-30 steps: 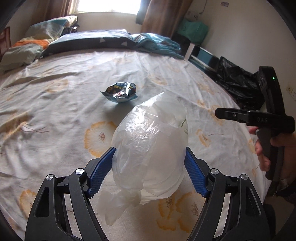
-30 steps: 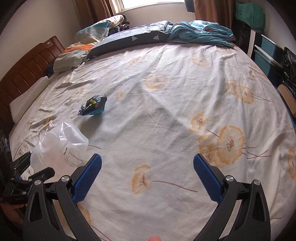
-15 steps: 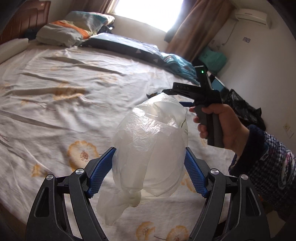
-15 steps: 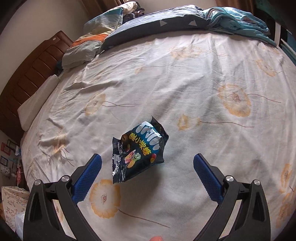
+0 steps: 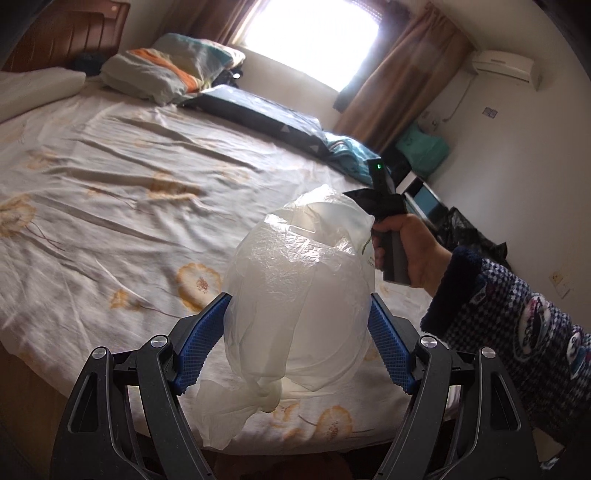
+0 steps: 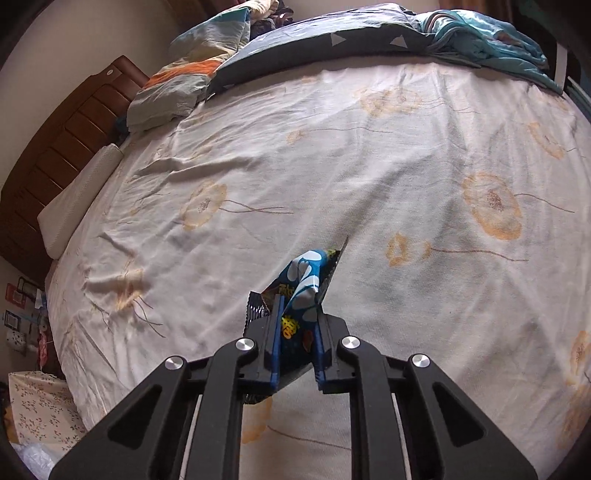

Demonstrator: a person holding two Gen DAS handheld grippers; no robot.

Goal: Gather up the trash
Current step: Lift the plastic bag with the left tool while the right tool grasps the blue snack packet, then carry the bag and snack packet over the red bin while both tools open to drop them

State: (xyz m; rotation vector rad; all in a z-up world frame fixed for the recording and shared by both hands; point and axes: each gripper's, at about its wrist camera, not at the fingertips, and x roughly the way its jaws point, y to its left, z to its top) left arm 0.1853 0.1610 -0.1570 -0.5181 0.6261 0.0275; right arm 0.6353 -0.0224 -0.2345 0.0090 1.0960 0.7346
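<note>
Since a second ago the right gripper (image 6: 295, 332) has crossed the bed (image 6: 369, 166) to the one snack wrapper (image 6: 303, 284), which then lay flat on the sheet well ahead of it. Its two blue fingers (image 6: 275, 339), wide apart then, are now closing narrow on the wrapper, which is pinched and crumpled between them, its blue top sticking up past the tips. The left view has swung as well: the window (image 5: 314, 33) now stands nearly straight ahead.

One white plastic bag (image 5: 299, 291) is clamped between the two fingers (image 5: 201, 339) of the left gripper (image 5: 297, 343), spread moderately wide around its puffed body. Its knotted end hangs below them, over the bed's near edge. Beyond the bag, one hand (image 5: 410, 251) in a patterned sleeve (image 5: 517, 321) holds the right gripper's handle, a single green light lit on top.

On the bed lie one orange-and-grey pillow (image 6: 177, 85), one dark pillow with white triangles (image 6: 314, 40), one white bolster (image 6: 74, 203) along the wooden headboard (image 6: 48, 155), and one rumpled teal blanket (image 6: 491, 40). Only one piece of litter shows on the sheet, the wrapper in the right gripper.
</note>
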